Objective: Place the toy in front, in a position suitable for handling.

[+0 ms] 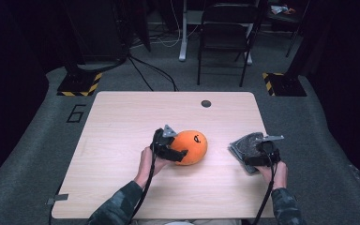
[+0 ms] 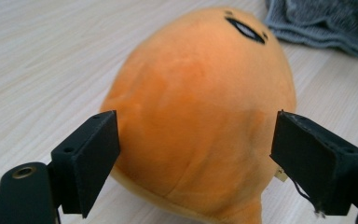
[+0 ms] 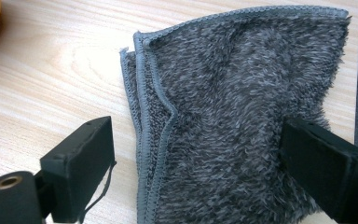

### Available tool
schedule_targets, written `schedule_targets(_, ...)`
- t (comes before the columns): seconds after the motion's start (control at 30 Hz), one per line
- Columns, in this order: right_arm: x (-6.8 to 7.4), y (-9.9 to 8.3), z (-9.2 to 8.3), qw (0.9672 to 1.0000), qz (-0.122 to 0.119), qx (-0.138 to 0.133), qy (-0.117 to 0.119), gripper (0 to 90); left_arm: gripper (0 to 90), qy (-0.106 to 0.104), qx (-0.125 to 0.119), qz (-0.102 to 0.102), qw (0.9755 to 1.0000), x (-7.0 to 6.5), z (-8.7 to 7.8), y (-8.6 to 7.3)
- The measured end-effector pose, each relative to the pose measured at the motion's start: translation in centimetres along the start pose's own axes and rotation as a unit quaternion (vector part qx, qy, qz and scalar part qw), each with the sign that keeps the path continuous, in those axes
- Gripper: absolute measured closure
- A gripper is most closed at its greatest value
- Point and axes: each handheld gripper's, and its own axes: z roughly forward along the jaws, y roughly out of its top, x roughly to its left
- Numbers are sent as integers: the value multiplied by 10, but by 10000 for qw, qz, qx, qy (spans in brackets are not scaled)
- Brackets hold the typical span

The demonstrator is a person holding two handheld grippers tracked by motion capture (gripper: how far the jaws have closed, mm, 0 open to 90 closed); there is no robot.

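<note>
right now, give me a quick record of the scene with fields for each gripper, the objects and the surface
left gripper: fingers wide apart around the near end of the orange plush toy, not visibly pressing it
right gripper: open, fingers either side of the grey towel
plush toy: lying near the table's middle, black mark on top
towel: folded, fluffy, near the table's right edge
surface: light wooden table
objects: apart from each other

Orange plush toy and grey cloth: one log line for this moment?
left gripper: open around orange plush toy | right gripper: open over grey cloth
</note>
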Motion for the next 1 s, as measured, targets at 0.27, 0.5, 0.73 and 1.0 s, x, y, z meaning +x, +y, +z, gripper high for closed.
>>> schedule_targets(0.27, -1, 0, 1, 10000, -57, 27, 19, 97, 455, 8, -156, -31, 9999, 3, 10, -12)
schedule_targets(0.5, -1, 0, 2, 10000, -58, 38, 0, 101, 643, -155, -335, 145, 9992, 3, 7, -11)
schedule_targets(0.73, -2, 1, 0, 10000, -26, 20, -12, 102, 678, -405, -531, 372, 9971, 3, 2, -7)
schedule_targets(1.0, -4, 1, 0, 10000, -44, 4, -33, 103, 676, -672, -597, 774, 9929, 2, -2, 2)
